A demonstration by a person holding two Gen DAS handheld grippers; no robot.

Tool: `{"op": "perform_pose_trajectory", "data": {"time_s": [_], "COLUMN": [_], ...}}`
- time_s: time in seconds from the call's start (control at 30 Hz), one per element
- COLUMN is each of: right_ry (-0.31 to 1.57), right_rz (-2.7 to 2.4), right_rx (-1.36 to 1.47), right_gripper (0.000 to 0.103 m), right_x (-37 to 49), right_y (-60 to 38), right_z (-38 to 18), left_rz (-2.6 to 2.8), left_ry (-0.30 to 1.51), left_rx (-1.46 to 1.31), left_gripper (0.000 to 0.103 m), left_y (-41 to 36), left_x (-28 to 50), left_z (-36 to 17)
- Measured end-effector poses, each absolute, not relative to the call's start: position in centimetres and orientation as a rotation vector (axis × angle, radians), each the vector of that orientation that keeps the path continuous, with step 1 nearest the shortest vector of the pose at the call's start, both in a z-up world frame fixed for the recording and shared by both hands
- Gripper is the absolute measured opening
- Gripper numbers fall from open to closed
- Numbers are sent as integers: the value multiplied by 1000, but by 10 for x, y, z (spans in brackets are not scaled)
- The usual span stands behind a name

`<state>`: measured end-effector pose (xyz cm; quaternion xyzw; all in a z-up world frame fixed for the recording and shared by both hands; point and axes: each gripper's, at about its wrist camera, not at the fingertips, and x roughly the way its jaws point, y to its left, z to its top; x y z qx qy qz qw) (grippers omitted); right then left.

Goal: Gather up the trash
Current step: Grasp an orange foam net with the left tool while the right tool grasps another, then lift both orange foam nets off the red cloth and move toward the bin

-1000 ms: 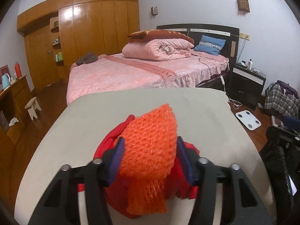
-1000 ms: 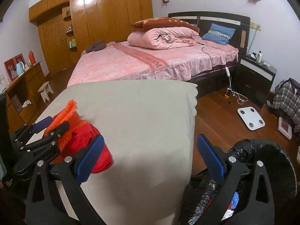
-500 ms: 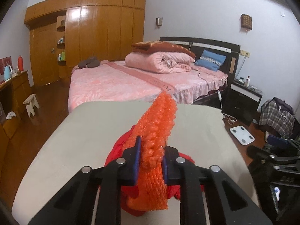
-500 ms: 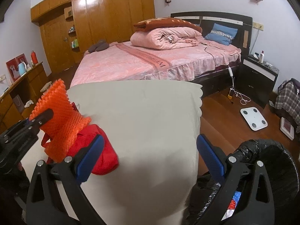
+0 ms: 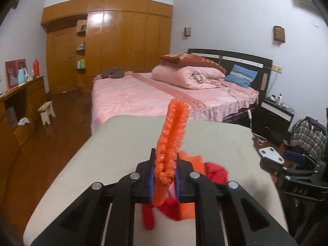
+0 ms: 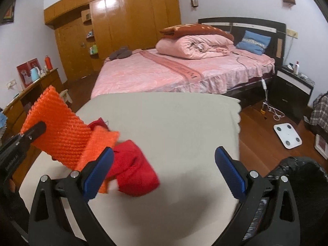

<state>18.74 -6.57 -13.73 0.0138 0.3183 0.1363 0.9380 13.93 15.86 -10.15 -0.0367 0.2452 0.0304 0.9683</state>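
Over the table's left edge my left gripper is clamped on the orange mesh, long axis upright; right gripper gapes empty, bin off the right edge.

Left gripper pinches orange foam net above table (red bag, perhaps, dangling blurred).

Orange foam net, upright btwn jaws

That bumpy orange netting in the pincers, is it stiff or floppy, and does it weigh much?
Probably springy, not limp: the orange foam netting stands up above the left gripper without drooping. Likely very light, being open mesh. It squashes easily; the pads pinch it into a thin strip.
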Motion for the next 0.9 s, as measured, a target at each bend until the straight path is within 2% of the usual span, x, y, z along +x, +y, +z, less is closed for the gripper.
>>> {"op": "perform_pose_trajectory", "data": {"time_s": [0.23, 0.4, 0.73, 0.83, 0.9], "right_ry": [658, 682, 766, 795, 820], "right_rz": [359, 401, 444, 455, 482], "right_rx": [6, -3, -38, -50, -47], "right_gripper": [96, 86, 77, 63, 44], "right_x": [189, 192, 201, 203, 205], "right_y": [-28, -1, 40, 48, 52], "right_z": [-139, -149, -179, -189, -193], "left_rz": [121, 132, 126, 124, 122], "left_ry": [502, 544, 573, 570, 571], "left_rx": [-105, -96, -113, -128, -132], "left_gripper": [15, 15, 15, 15, 15], "left_y": [190, 198, 207, 210, 211], "left_x": [124, 121, 119, 119, 119], "left_z": [-106, -122, -143, -143, -144]}}
